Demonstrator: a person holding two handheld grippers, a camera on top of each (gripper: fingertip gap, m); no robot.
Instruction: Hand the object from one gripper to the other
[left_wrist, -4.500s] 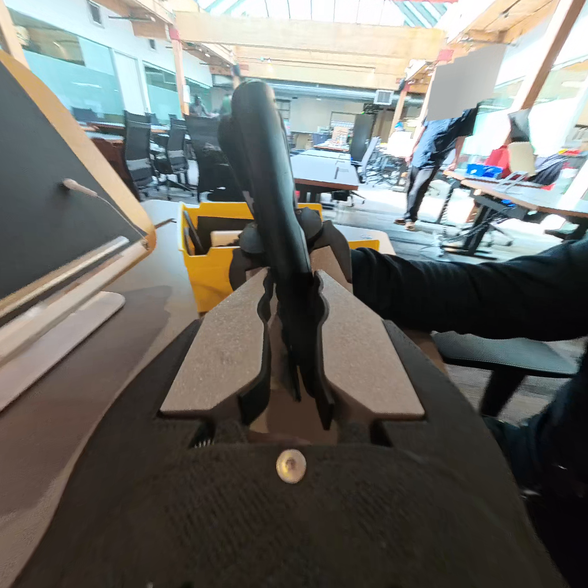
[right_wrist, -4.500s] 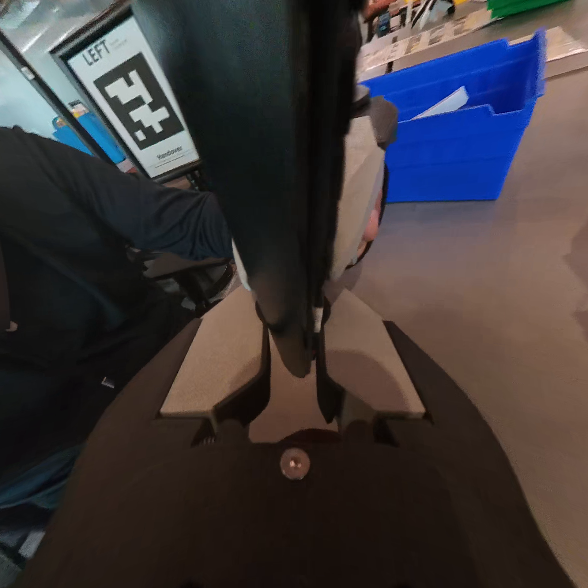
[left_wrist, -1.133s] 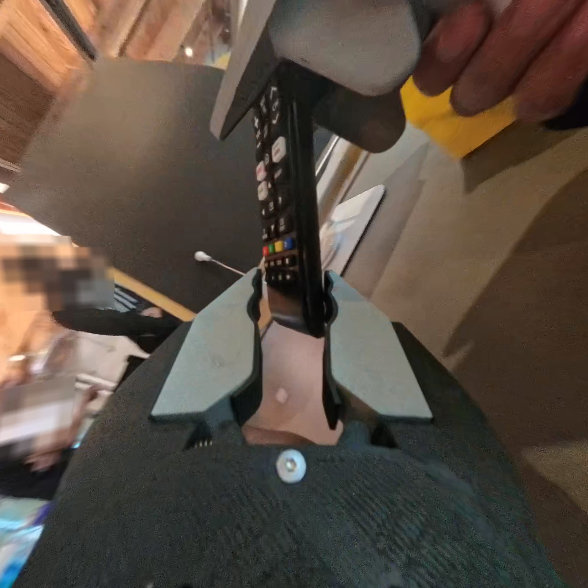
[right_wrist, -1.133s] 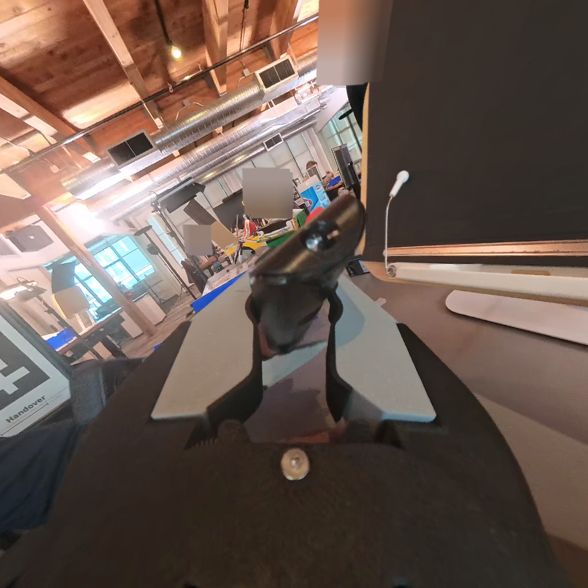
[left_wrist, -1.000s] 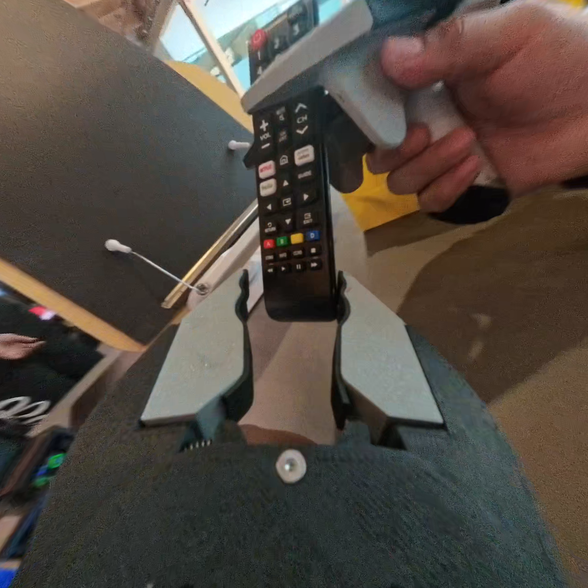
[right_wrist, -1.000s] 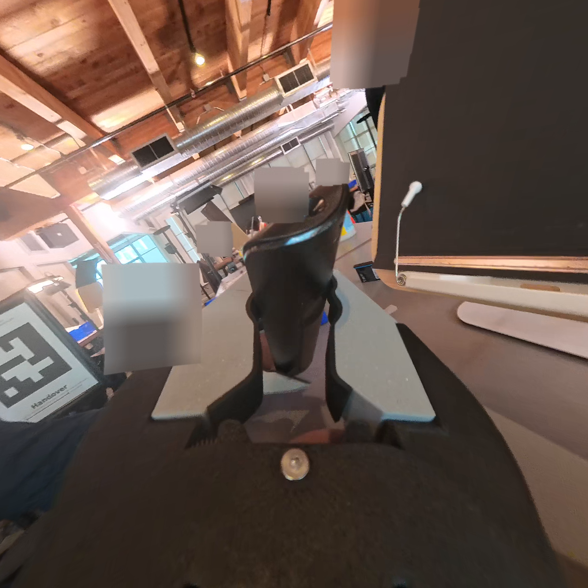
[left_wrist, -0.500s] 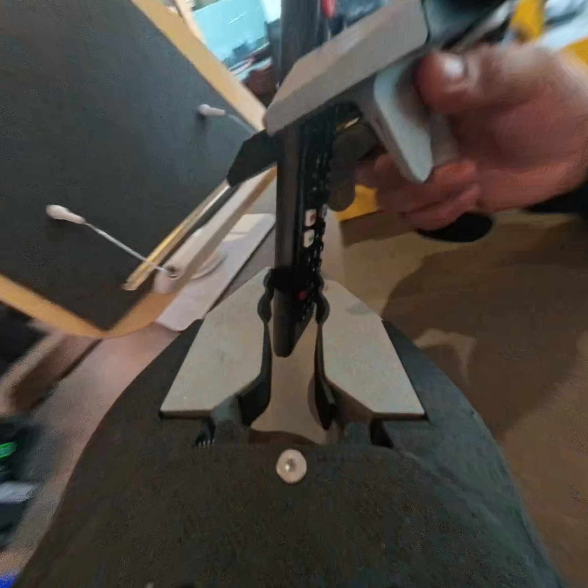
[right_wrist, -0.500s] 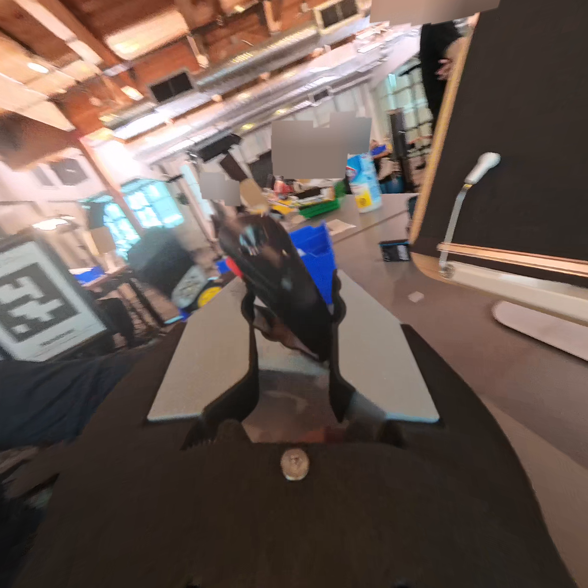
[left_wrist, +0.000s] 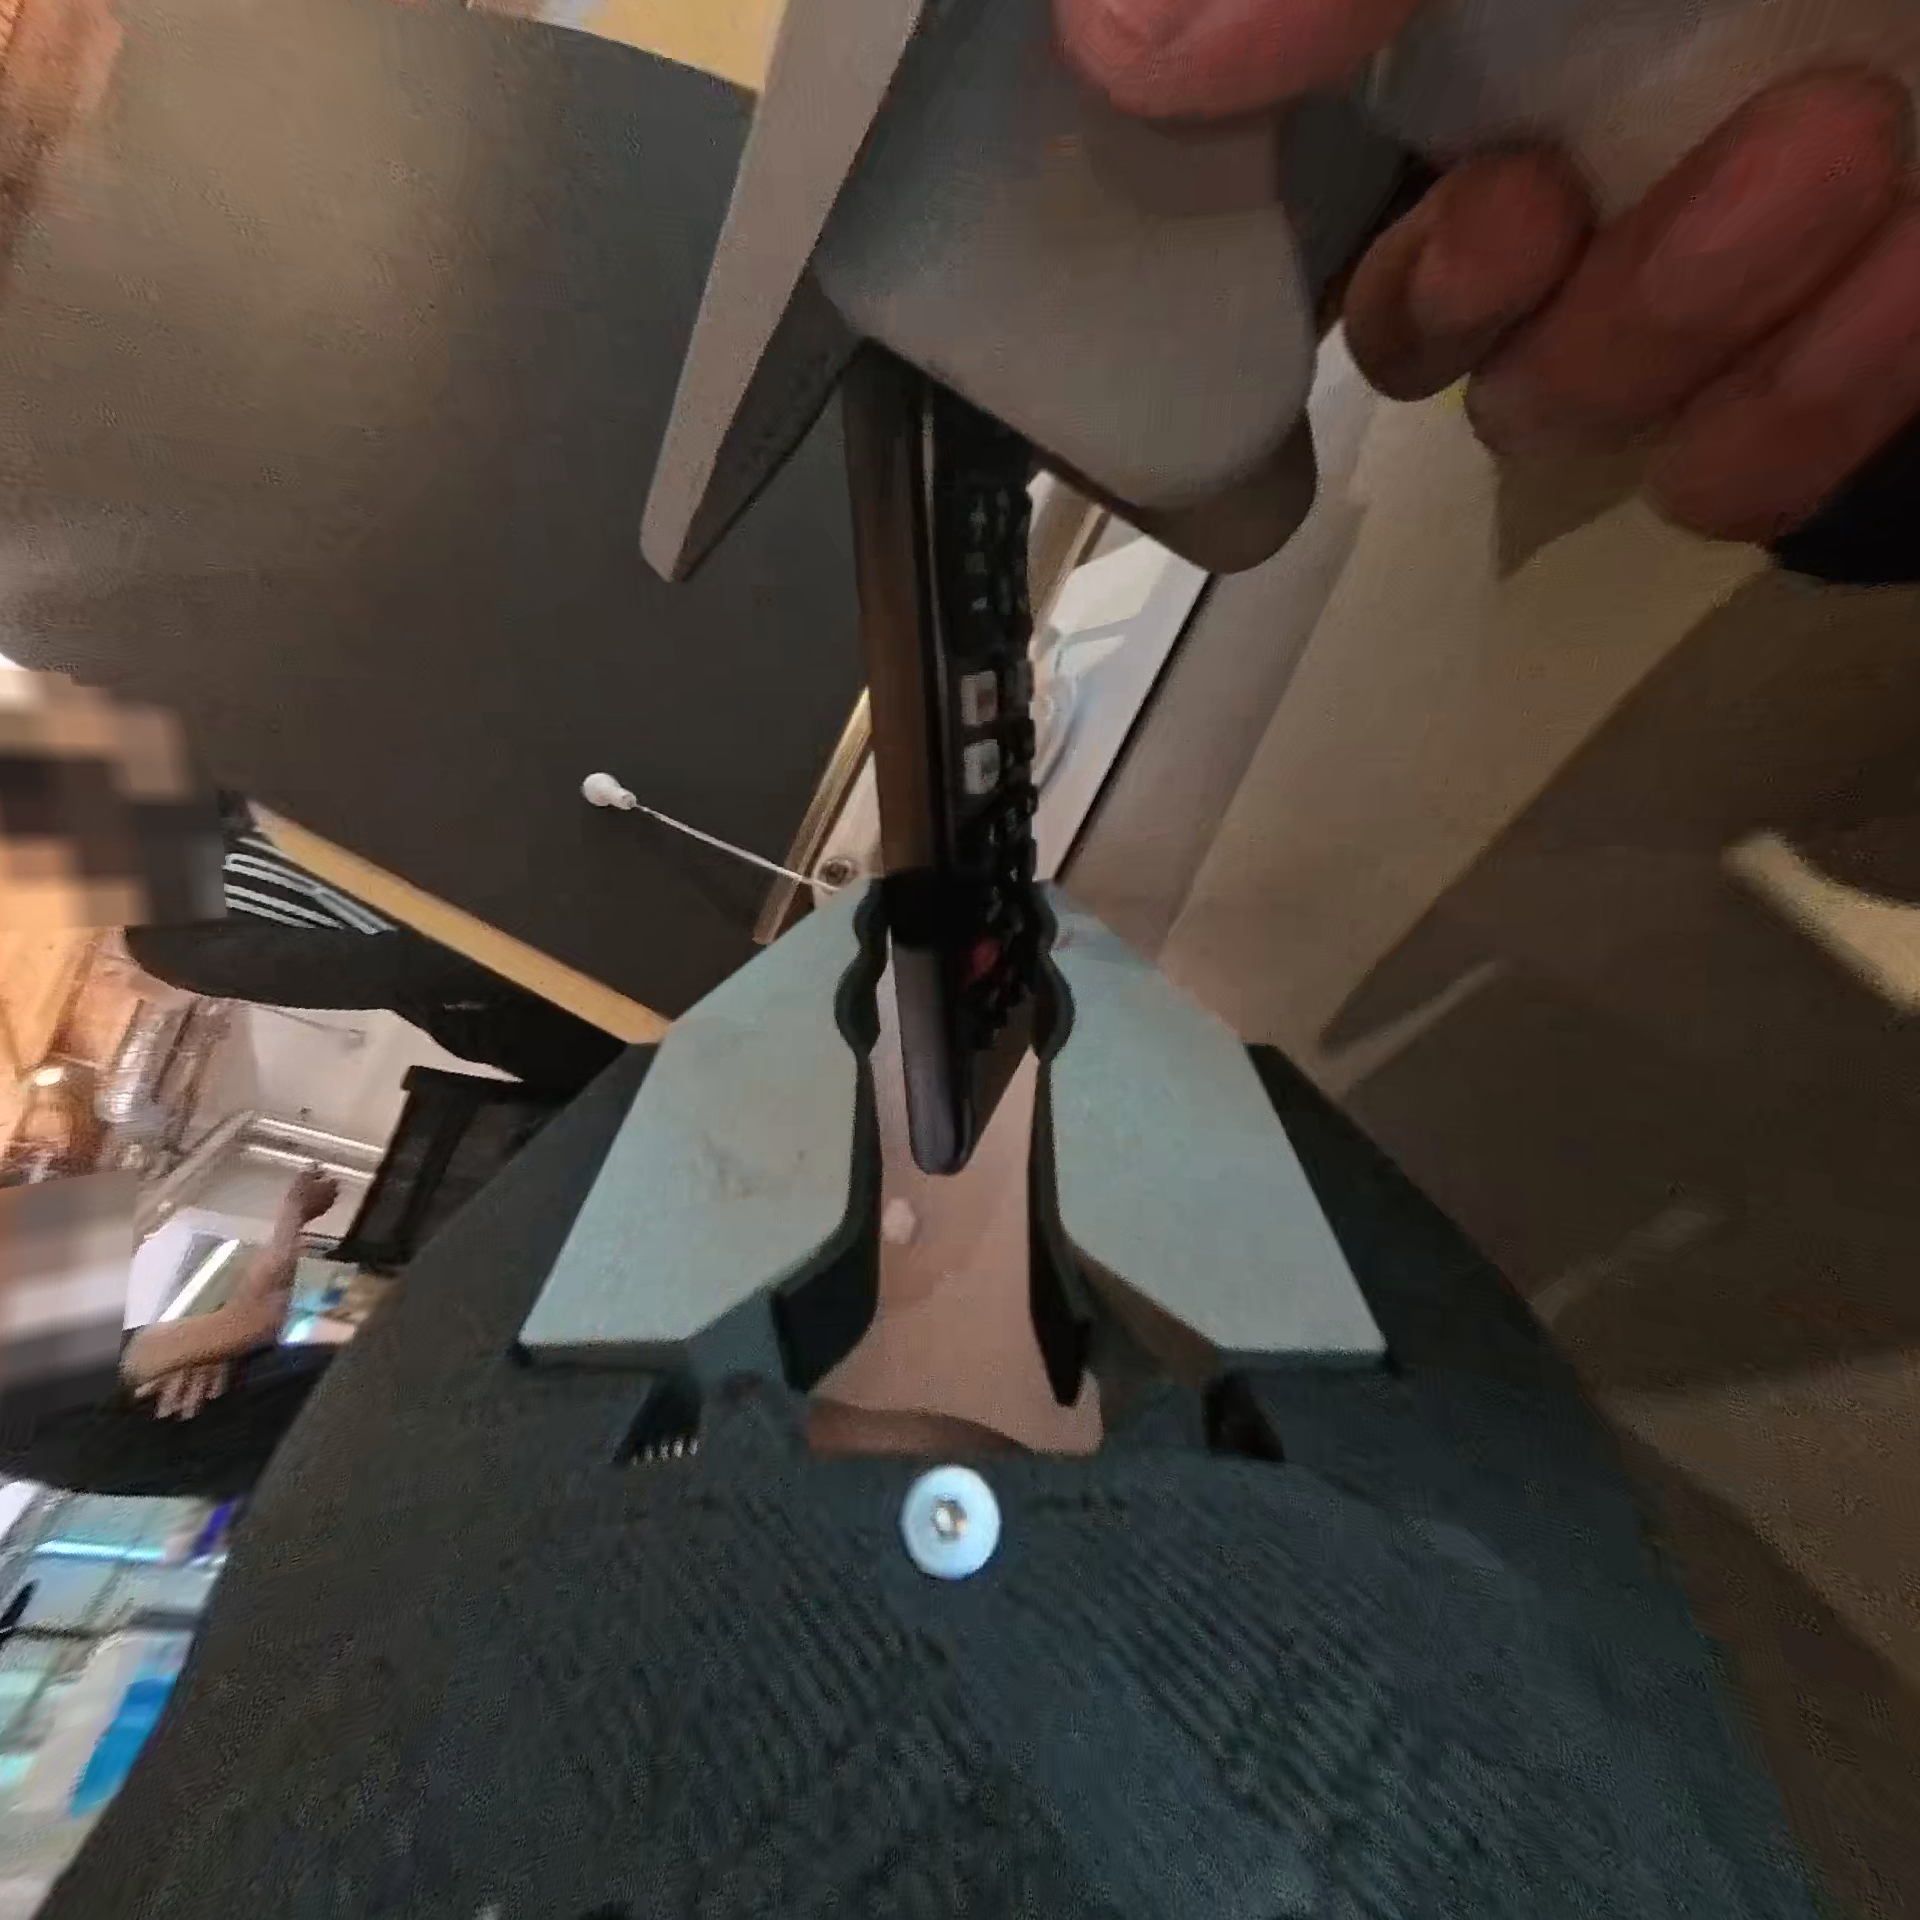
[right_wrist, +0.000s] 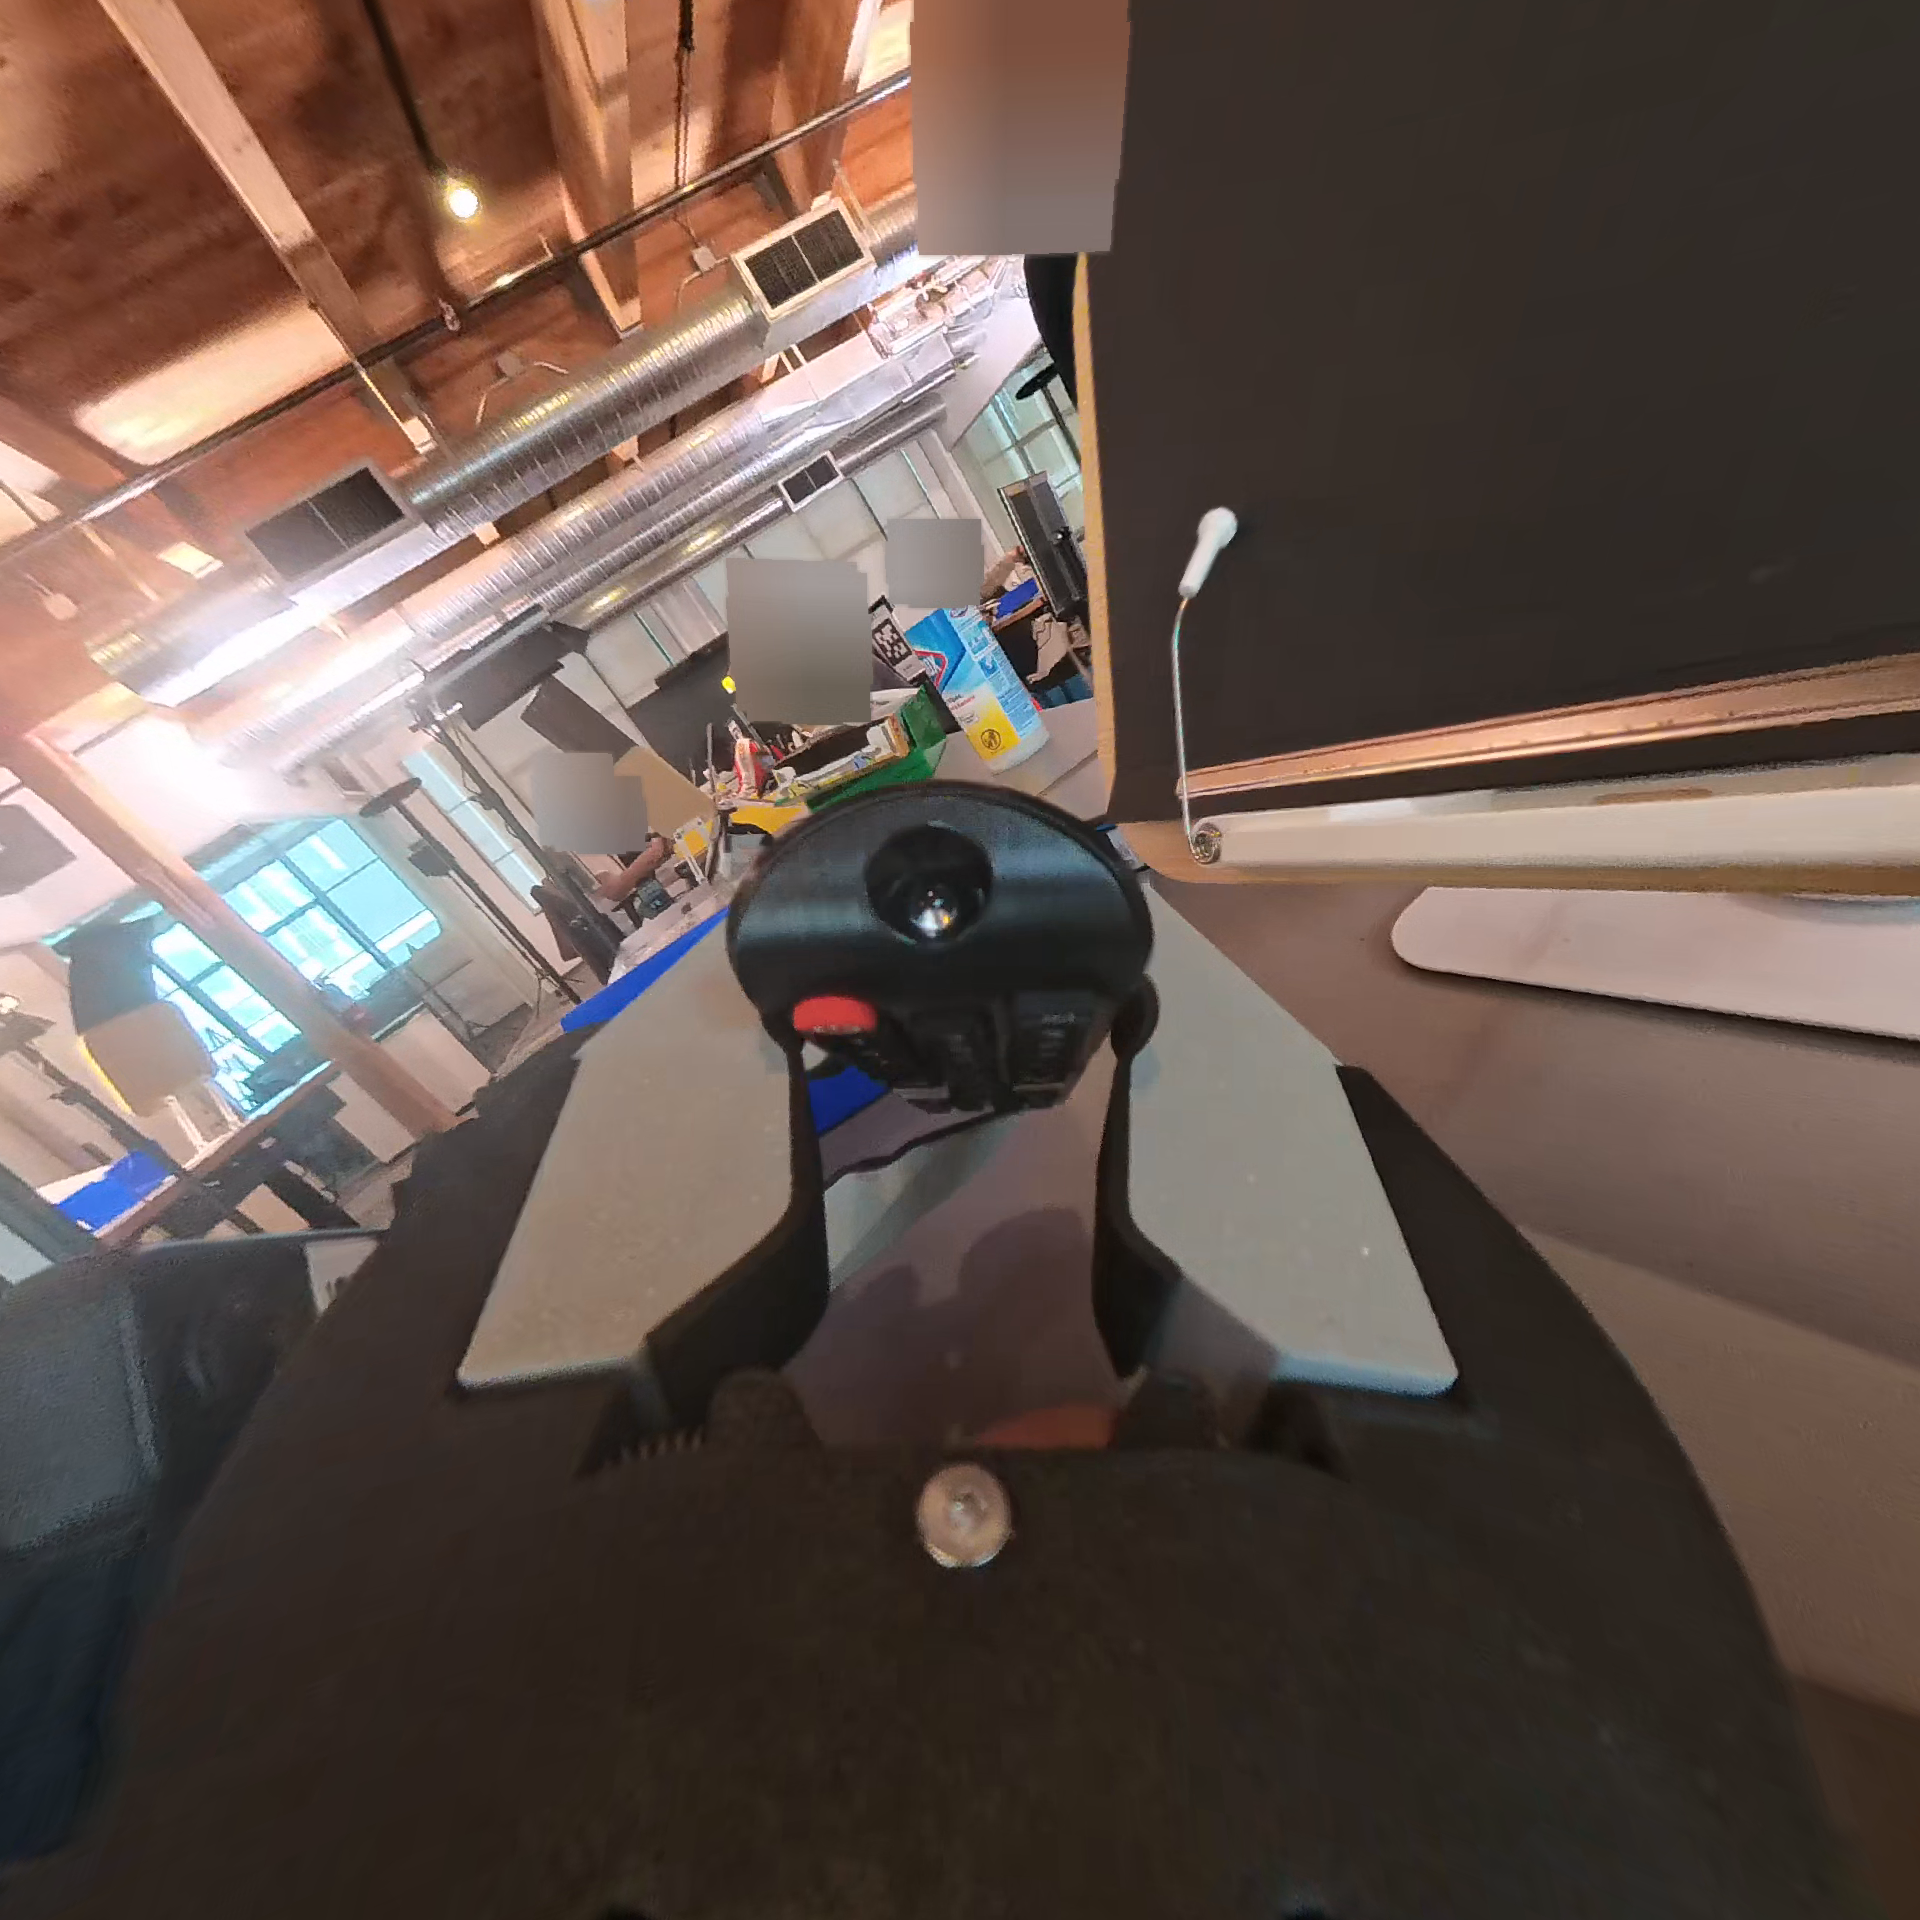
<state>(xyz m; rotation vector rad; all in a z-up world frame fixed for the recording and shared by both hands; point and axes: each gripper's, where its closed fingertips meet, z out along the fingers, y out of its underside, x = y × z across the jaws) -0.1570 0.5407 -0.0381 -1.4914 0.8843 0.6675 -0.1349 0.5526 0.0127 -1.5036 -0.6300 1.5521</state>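
The left gripper (left_wrist: 954, 940) is clamped across the thin lower end of the remote (left_wrist: 951, 748); ahead of it, the right gripper (right_wrist: 951, 1023) pinches the top end by its edges. One gripper should spread only once the other's hold feels firm, above the desk (left_wrist: 1621, 1091).

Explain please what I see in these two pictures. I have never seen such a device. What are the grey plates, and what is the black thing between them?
There is no robot: a person holds one hand-held gripper in each hand, each carrying a camera that looks along its two grey fingers. The left camera shows the left gripper shut on the lower end of a black remote control. Above, the person's hand holds the other gripper. The right camera shows the right gripper clamping the remote's top end. Behind stands a dark board on a grey table.
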